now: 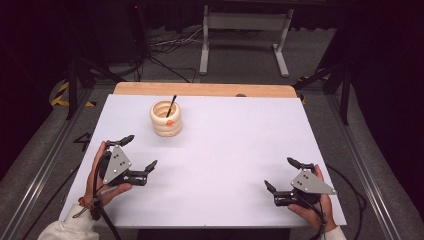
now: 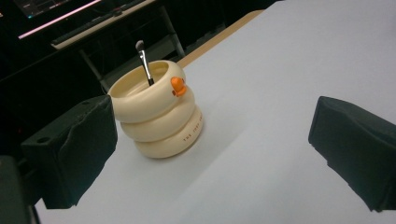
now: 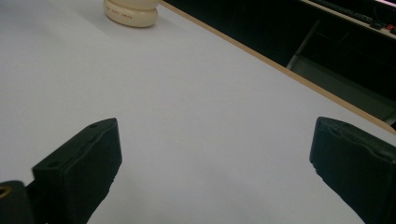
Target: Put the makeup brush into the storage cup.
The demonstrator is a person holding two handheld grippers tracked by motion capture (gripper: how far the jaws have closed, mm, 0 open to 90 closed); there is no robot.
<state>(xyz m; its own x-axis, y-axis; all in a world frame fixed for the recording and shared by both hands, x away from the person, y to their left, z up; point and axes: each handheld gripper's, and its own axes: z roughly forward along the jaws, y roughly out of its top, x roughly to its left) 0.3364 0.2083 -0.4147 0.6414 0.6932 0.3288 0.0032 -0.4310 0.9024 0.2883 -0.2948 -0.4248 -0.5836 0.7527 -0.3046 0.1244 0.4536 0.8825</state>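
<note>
The left gripper (image 1: 137, 152) rests low over the near left part of the white table (image 1: 225, 150), held in the person's left hand (image 1: 97, 175), its two black jaws spread wide apart with nothing between them. The right gripper (image 1: 282, 175) sits at the near right, gripped by the right hand (image 1: 312, 202), and its jaws also stand wide apart and empty. In the left gripper view, the cream holder (image 2: 156, 112), shaped like three stacked rings with a small orange knob (image 2: 178, 86) on its top ring, stands ahead between the jaws but well beyond them. A thin dark-handled brush (image 2: 144, 63) leans upright inside it. From above, the holder stands toward the far left of the table, well apart from both grippers. A bare wooden edge (image 1: 205, 89) runs along the table's far side.
</note>
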